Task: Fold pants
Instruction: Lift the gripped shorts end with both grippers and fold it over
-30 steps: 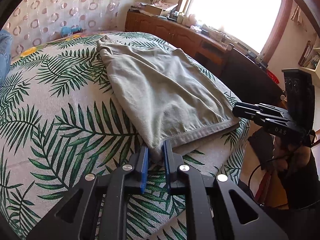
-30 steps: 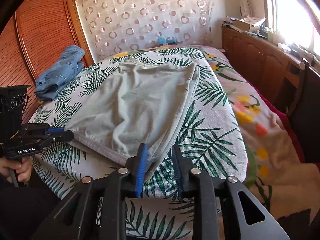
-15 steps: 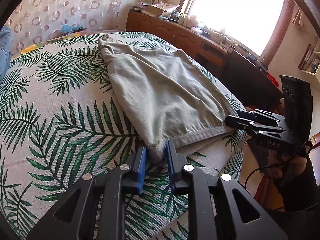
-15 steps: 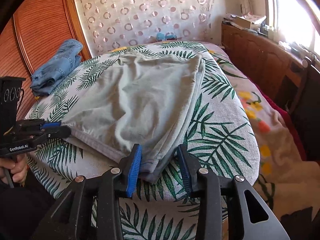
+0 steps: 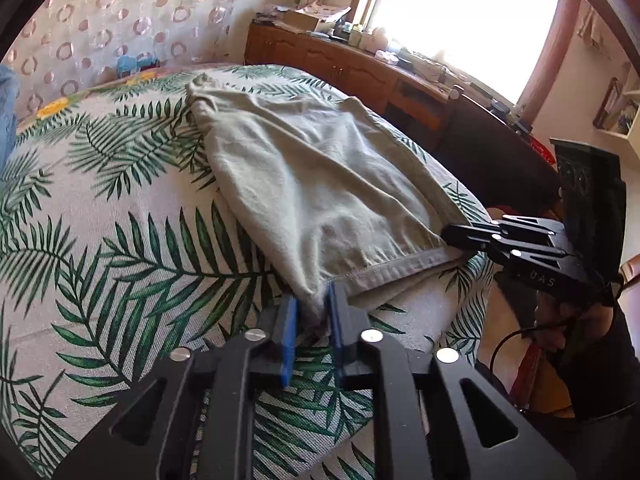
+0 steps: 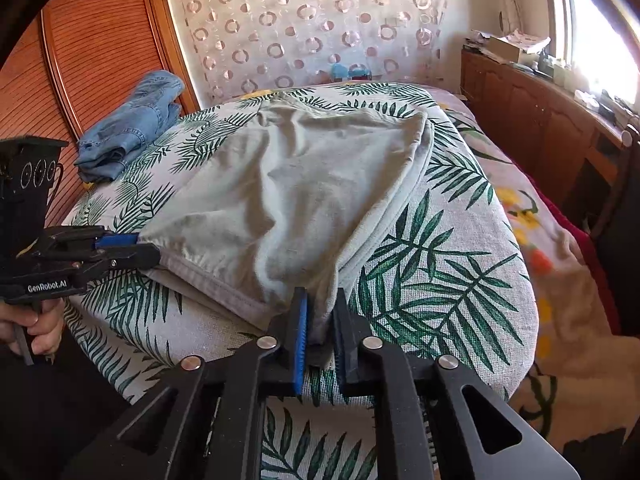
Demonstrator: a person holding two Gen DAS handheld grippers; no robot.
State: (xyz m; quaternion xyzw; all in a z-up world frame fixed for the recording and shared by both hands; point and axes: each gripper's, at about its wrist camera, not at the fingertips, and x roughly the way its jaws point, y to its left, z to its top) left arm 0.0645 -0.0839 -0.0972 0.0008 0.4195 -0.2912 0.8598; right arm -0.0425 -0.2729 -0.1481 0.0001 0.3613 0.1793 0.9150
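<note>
Grey-green pants (image 5: 320, 184) lie flat on a bed with a palm-leaf cover (image 5: 100, 240), hem end towards me. My left gripper (image 5: 312, 312) is shut on the hem's left corner. My right gripper (image 6: 320, 320) is shut on the hem's right corner (image 6: 320, 308). In the left wrist view the right gripper (image 5: 460, 236) shows at the far corner of the hem. In the right wrist view the pants (image 6: 288, 184) spread away from me and the left gripper (image 6: 136, 248) pinches the other corner.
Folded blue jeans (image 6: 132, 128) lie at the bed's far left by a wooden wardrobe (image 6: 80, 60). A wooden sideboard (image 5: 352, 72) with clutter runs under the window. A floral blanket (image 6: 560, 260) hangs off the bed's right side.
My right gripper opened wide around the hem corner and has now closed on it. My left gripper stayed shut on its corner. Both edged forward a little.
</note>
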